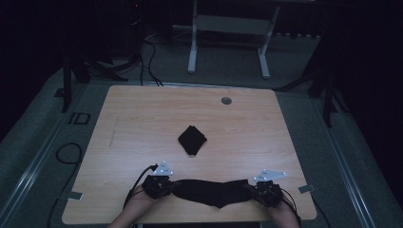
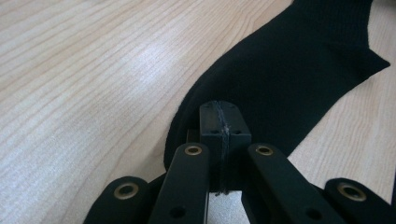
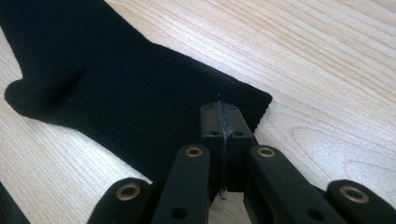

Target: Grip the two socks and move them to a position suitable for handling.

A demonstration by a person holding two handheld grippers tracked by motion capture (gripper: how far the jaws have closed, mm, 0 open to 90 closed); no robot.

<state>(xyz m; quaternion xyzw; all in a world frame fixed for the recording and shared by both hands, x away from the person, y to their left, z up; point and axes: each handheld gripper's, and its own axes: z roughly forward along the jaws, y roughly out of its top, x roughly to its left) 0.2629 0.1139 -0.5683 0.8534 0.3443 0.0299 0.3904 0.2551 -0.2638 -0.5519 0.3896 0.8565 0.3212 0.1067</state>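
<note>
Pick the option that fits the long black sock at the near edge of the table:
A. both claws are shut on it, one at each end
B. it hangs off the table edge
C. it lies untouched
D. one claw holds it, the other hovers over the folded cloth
A: the left claw and right claw each pinch one end of the long black sock, jaws closed on fabric in both gripper views.

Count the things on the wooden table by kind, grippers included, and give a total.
Stretched-out black sock: 1
Folded black sock bundle: 1
Grippers: 2, the left gripper and the right gripper, each shut on one end of the stretched-out sock
Total: 4
</note>
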